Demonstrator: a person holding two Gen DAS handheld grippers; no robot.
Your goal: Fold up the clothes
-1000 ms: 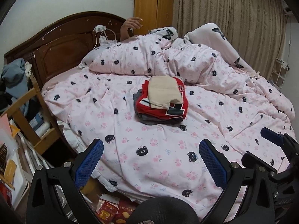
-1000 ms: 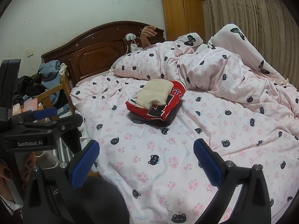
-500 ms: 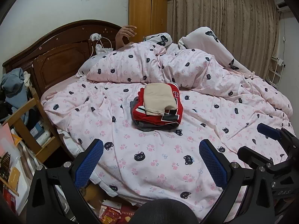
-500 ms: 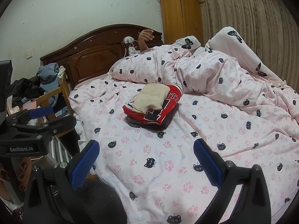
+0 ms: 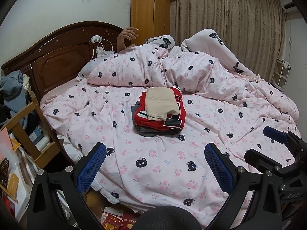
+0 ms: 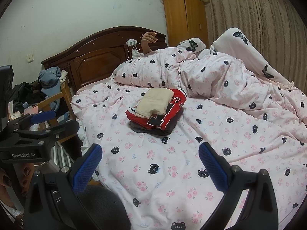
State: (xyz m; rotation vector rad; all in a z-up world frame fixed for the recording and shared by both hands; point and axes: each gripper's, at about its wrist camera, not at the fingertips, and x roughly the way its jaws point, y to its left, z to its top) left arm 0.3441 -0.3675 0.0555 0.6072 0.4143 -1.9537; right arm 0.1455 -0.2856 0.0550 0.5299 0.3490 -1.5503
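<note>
I see the folded stack mid-bed on the duvet, ahead of both grippers and well apart from them. My left gripper and right gripper hover over the near bed edge, jaws spread wide, right one beside the left. Behind the stack lies a bunched quilt, a person's hand behind that, at the headboard. A wardrobe stands behind the headboard. A chair with clothes sits left of the bed.
</note>
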